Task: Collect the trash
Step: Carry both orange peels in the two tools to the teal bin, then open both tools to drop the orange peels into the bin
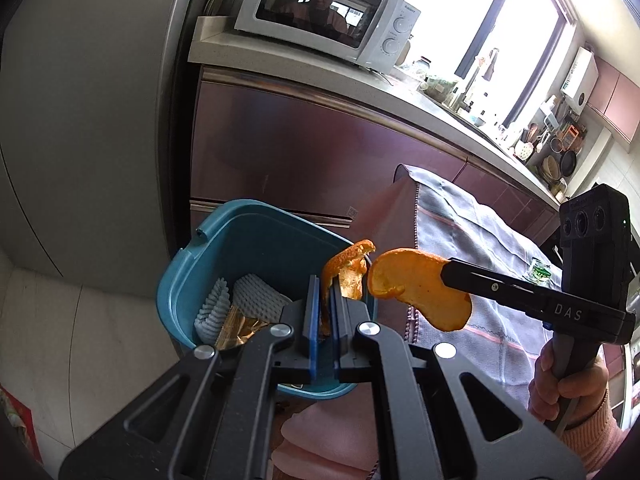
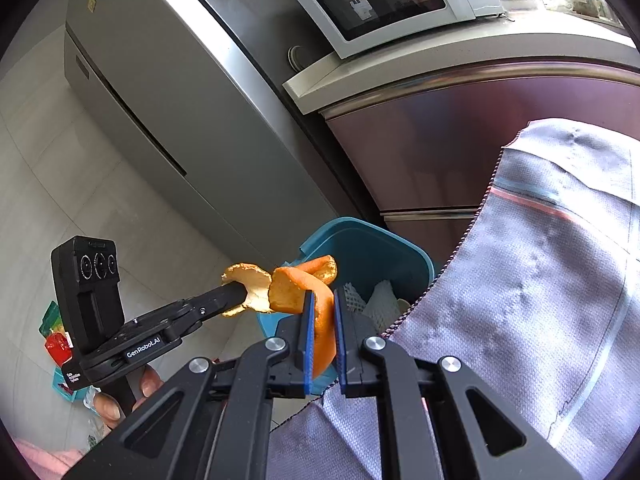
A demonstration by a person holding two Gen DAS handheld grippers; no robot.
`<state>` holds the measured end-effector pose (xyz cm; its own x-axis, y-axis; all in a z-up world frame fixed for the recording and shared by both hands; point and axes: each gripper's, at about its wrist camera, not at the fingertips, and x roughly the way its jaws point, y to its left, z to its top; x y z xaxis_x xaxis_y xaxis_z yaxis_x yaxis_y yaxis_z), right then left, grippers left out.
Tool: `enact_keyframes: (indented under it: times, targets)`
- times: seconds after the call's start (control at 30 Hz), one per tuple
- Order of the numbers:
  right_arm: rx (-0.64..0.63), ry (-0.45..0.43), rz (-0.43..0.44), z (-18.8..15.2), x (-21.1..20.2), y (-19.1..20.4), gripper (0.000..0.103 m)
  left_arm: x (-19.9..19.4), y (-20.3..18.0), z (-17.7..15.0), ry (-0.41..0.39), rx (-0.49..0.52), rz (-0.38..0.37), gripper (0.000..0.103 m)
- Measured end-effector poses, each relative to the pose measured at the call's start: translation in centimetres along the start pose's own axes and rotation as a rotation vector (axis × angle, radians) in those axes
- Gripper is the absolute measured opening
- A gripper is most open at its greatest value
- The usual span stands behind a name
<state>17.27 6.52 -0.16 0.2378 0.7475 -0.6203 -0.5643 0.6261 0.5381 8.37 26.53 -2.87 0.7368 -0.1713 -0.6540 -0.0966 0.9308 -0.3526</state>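
Note:
A teal trash bin [image 1: 240, 248] stands on the floor beside the table, with white foam fruit nets [image 1: 256, 292] and a gold wrapper inside. In the left wrist view my left gripper [image 1: 326, 292] is shut on a curled strip of orange peel [image 1: 348, 268], held over the bin's right rim. From the right comes my right gripper [image 1: 446, 272], shut on a broader orange peel [image 1: 416, 292] close beside the first. In the right wrist view my right gripper [image 2: 323, 300] clamps its peel [image 2: 322, 320] in front of the bin [image 2: 372, 248]. My left gripper [image 2: 240, 292] holds its pale peel [image 2: 248, 284] to the left.
A table under a grey-lilac cloth [image 2: 540, 260] borders the bin on the right. Behind the bin run maroon cabinets [image 1: 300, 152] with a microwave [image 1: 328, 12] on the counter. A steel fridge [image 2: 160, 100] stands to the left. Colourful packets [image 2: 56, 336] lie on the floor.

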Motion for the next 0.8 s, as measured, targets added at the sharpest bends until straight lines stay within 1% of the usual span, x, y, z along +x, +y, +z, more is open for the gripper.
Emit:
enact_keyframes:
  times: [0.3, 0.6, 0.8]
  targets:
    - [0.006, 0.065, -0.035, 0.4, 3.2, -0.1, 0.008, 2.0, 1.2, -0.1, 0.029, -0.023, 0.034, 0.006]
    - [0.014, 0.119, -0.064, 0.2, 5.8, -0.6, 0.008, 3.9, 1.6, -0.3, 0.057, -0.032, 0.057, 0.007]
    - [0.019, 0.131, -0.071, 0.3, 6.8, -0.6, 0.010, 4.7, 1.7, -0.5, 0.061, -0.021, 0.071, 0.008]
